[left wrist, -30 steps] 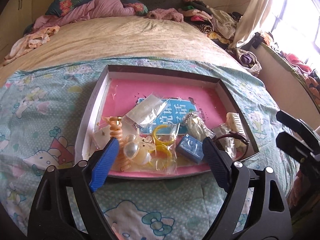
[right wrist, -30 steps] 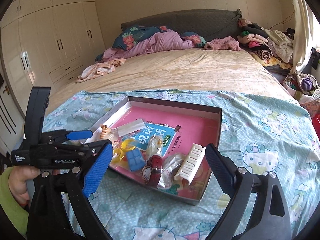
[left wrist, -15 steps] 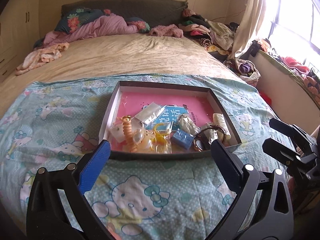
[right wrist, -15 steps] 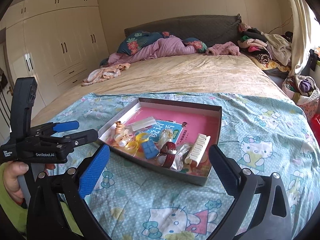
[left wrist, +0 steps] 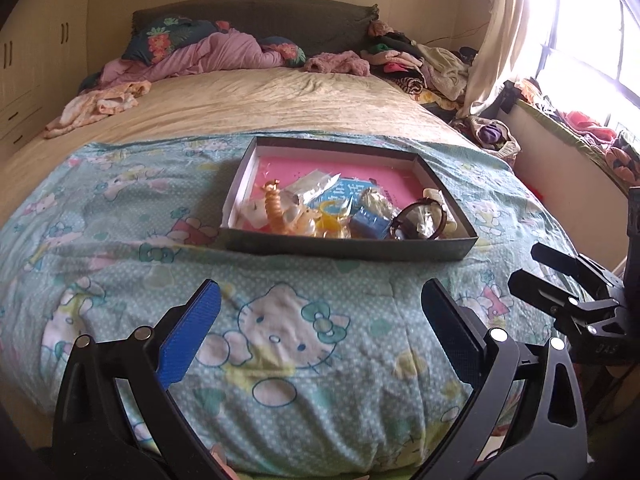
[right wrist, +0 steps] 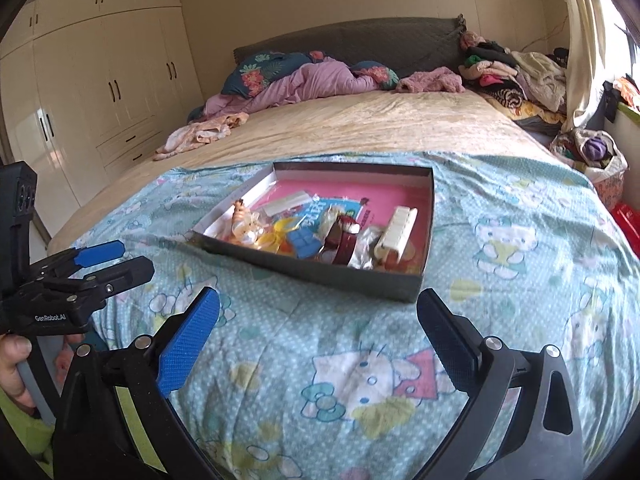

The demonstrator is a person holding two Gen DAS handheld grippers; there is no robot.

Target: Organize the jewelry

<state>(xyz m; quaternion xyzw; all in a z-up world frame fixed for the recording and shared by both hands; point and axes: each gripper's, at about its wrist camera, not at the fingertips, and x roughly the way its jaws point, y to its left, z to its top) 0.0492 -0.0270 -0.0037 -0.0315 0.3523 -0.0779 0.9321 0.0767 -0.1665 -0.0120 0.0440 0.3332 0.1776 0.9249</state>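
Jewelry (left wrist: 332,216) lies heaped in a shallow dark box (left wrist: 348,246) with a pink floor, and we see that box resting on the Hello Kitty blanket (left wrist: 280,320) spread over the near end of the bed (left wrist: 256,96). Among the pieces we make out an orange spiral band (left wrist: 276,212), yellow rings (left wrist: 334,216), a small blue box (left wrist: 368,222), a dark brown bangle (left wrist: 418,224) and a white comb-like clip (right wrist: 396,228); several sit in clear bags.

Our left gripper (left wrist: 320,320) hangs above the blanket, short of the box's near wall, its jaws spread wide after having just been opening, with nothing between them. Our right gripper (right wrist: 318,328) hangs likewise over the blanket near the box's right corner, jaws spread just as wide, having also just been opening, and holding nothing. Each gripper shows at the edge of the other's view, and a hand (right wrist: 16,364) with a green sleeve grips the left one's handle.
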